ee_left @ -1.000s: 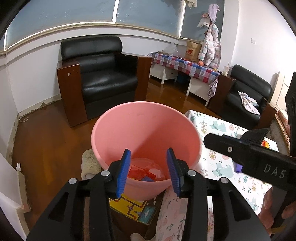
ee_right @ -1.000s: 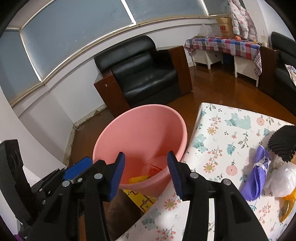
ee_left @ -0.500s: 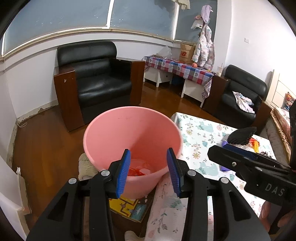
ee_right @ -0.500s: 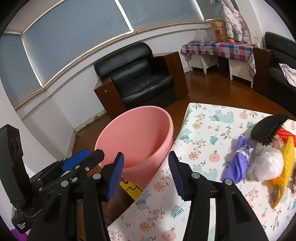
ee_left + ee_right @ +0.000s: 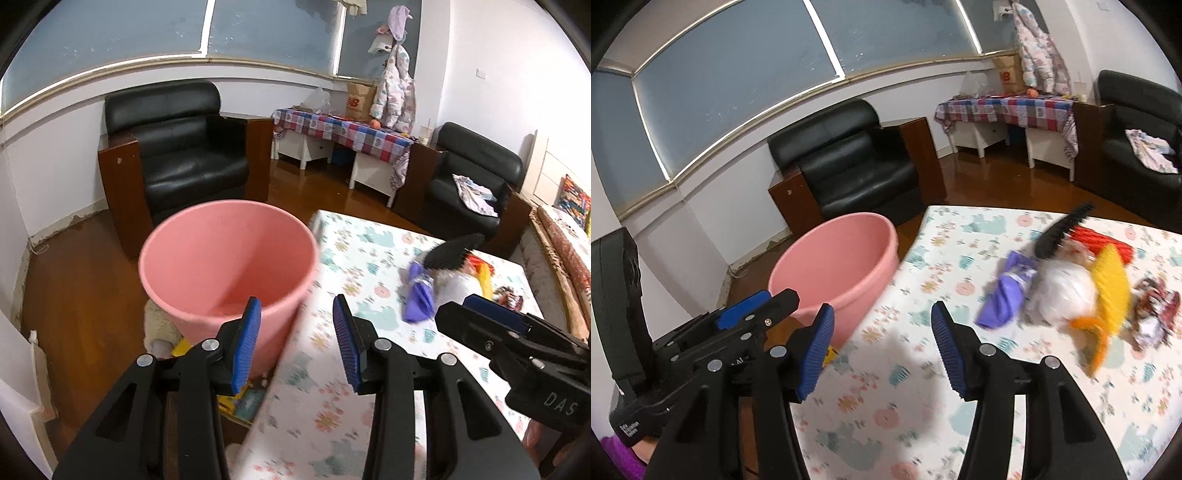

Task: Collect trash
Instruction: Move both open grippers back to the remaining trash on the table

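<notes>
A pink bucket point(image 5: 229, 266) point(image 5: 838, 262) stands on the floor at the left edge of a table with a floral cloth point(image 5: 354, 266) point(image 5: 923, 369). On the cloth lies a heap of trash: a purple wrapper point(image 5: 1006, 291) point(image 5: 419, 295), a white bag point(image 5: 1063, 291), a yellow piece point(image 5: 1112, 284), a black comb-like piece point(image 5: 1060, 229) point(image 5: 450, 251) and a red-patterned wrapper point(image 5: 1156, 310). My left gripper point(image 5: 295, 339) is open and empty, over the bucket's near rim and the table edge. My right gripper point(image 5: 882, 347) is empty, its jaws opening, above the cloth short of the heap.
A black armchair point(image 5: 177, 147) stands behind the bucket. A side table with a checked cloth point(image 5: 343, 129) and a second black armchair point(image 5: 472, 184) are at the back right. Colourful paper point(image 5: 243, 398) lies on the floor under the bucket.
Both grippers have moved away from over the bucket to the right, toward the table. The trash heap has come fully into the right wrist view. The right jaws have widened.
</notes>
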